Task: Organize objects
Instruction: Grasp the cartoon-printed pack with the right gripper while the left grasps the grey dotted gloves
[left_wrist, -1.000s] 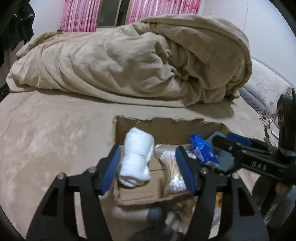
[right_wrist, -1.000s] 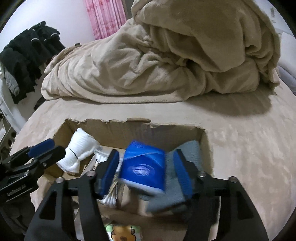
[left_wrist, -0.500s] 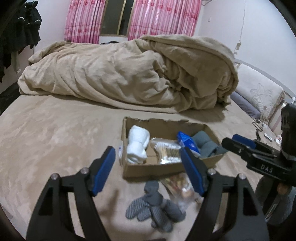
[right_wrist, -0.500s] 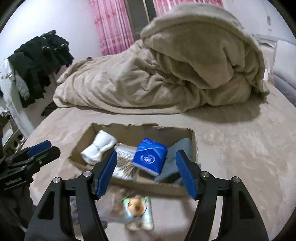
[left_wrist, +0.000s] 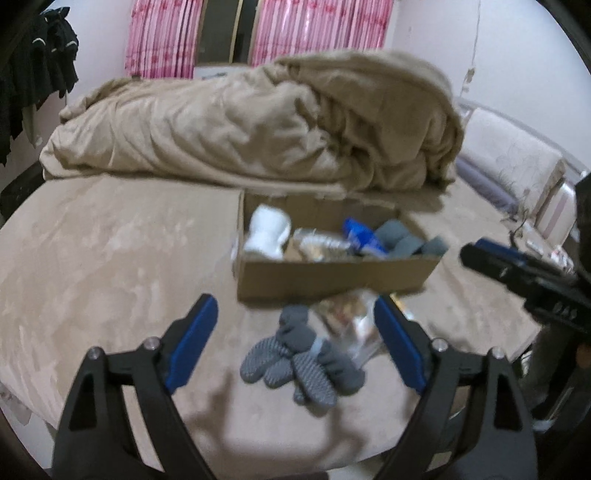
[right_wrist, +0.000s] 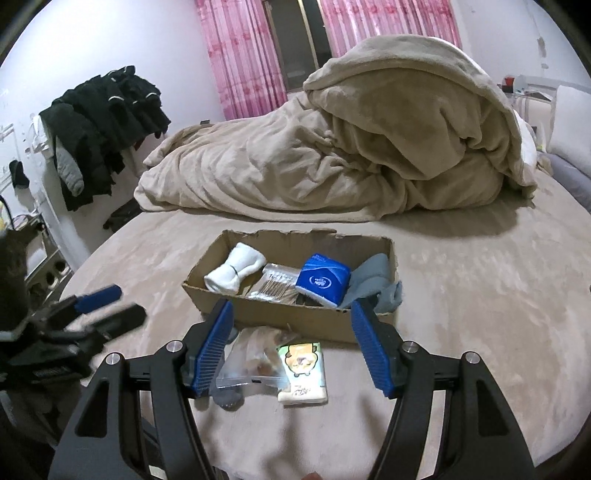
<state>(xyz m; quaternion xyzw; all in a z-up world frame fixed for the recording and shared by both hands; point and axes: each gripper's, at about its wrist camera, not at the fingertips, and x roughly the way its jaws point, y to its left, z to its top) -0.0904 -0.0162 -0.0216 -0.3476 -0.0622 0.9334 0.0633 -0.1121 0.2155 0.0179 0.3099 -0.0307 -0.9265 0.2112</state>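
Beside box (right_wrist: 280, 317), cartoon packet (right_wrist: 303, 373), possibly blurred leftward

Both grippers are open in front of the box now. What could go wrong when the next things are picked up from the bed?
1. The grey socks partly overlap the clear bag, so the open left gripper might catch both.
2. The cardboard box looks crowded; the blue packet leans high and the grey cloth hangs over the rim, so more items might spill.
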